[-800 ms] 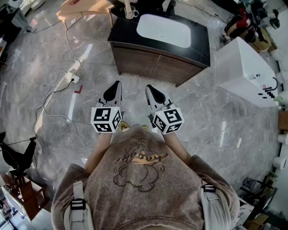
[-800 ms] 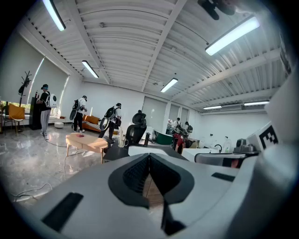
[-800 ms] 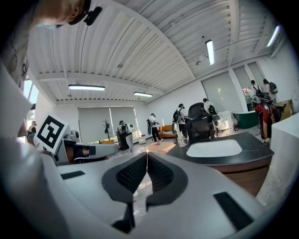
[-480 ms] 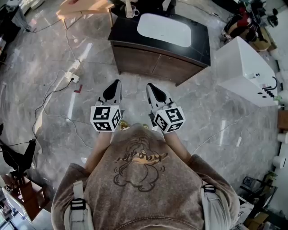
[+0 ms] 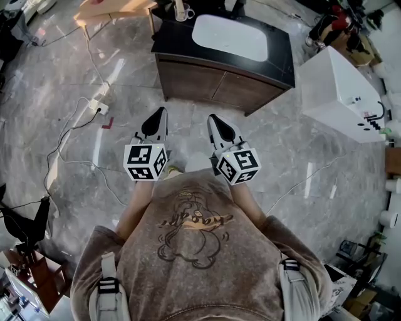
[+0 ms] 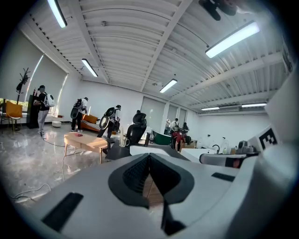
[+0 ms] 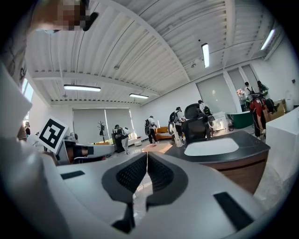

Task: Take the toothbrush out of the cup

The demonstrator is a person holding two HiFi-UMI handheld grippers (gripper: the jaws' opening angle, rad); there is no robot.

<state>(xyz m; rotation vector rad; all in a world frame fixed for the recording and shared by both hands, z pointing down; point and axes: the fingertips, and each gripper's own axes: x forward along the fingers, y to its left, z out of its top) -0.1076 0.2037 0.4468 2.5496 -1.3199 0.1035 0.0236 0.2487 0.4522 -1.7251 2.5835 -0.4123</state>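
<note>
A white cup (image 5: 182, 12) with a toothbrush standing in it sits on the back left corner of the black vanity top (image 5: 282, 53), beside the white sink (image 5: 230, 36). The cup (image 6: 123, 138) also shows small and far off in the left gripper view. I hold both grippers side by side over the floor, well short of the cabinet. My left gripper (image 5: 157, 115) is shut, its black pads meeting with nothing between them. My right gripper (image 5: 213, 120) is shut and empty too. Both point roughly level toward the vanity.
A wooden cabinet front (image 5: 216, 91) stands below the counter. A big white box (image 5: 341, 94) stands at the right, a wooden table (image 5: 116, 7) at the upper left. A power strip (image 5: 100, 106) and cables lie on the marble floor at the left. Several people stand far off.
Both grippers have edged a little up the picture toward the cabinet and slightly apart, as the person steps forward. Their jaws stay shut.
</note>
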